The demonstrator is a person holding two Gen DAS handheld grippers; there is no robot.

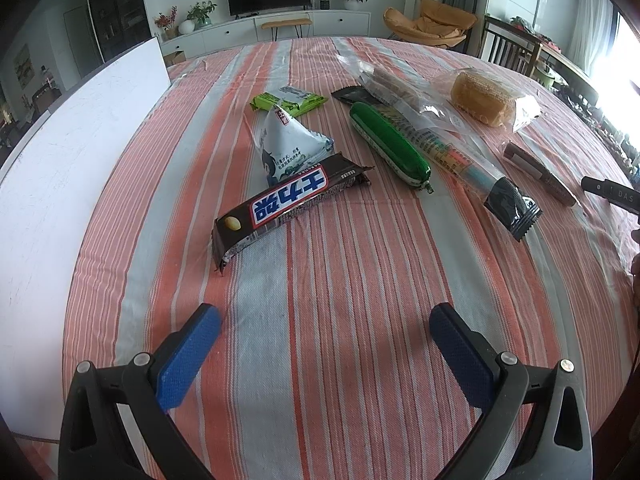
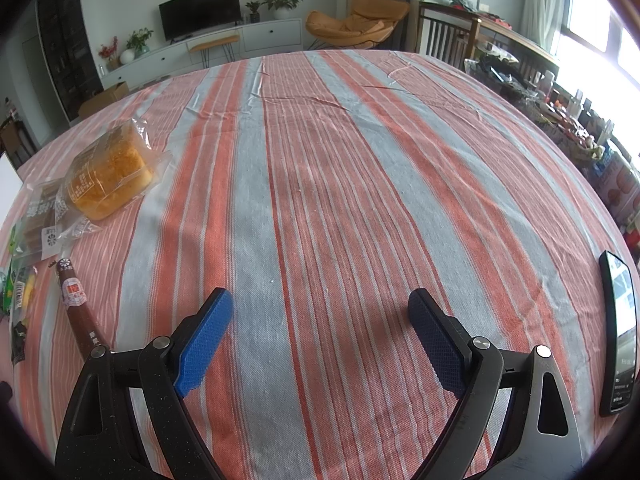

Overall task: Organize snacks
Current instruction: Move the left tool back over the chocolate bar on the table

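Several snacks lie on the striped tablecloth (image 1: 320, 280). A brown chocolate bar (image 1: 286, 204) lies just ahead of my left gripper (image 1: 325, 320), which is open and empty. Behind it are a white triangular pack (image 1: 286, 146), a green packet (image 1: 286, 102), a green sausage (image 1: 388, 142), a long clear-wrapped pack (image 1: 444, 148), bagged bread (image 1: 484, 96) and a brown sausage stick (image 1: 540, 174). My right gripper (image 2: 320, 308) is open and empty over bare cloth. The bread (image 2: 108, 172) and brown sausage stick (image 2: 80, 312) lie to its left.
A white board (image 1: 72, 184) lies along the table's left side. A phone (image 2: 620, 332) lies at the right edge of the table. Chairs, a TV cabinet and cluttered shelves stand beyond the table.
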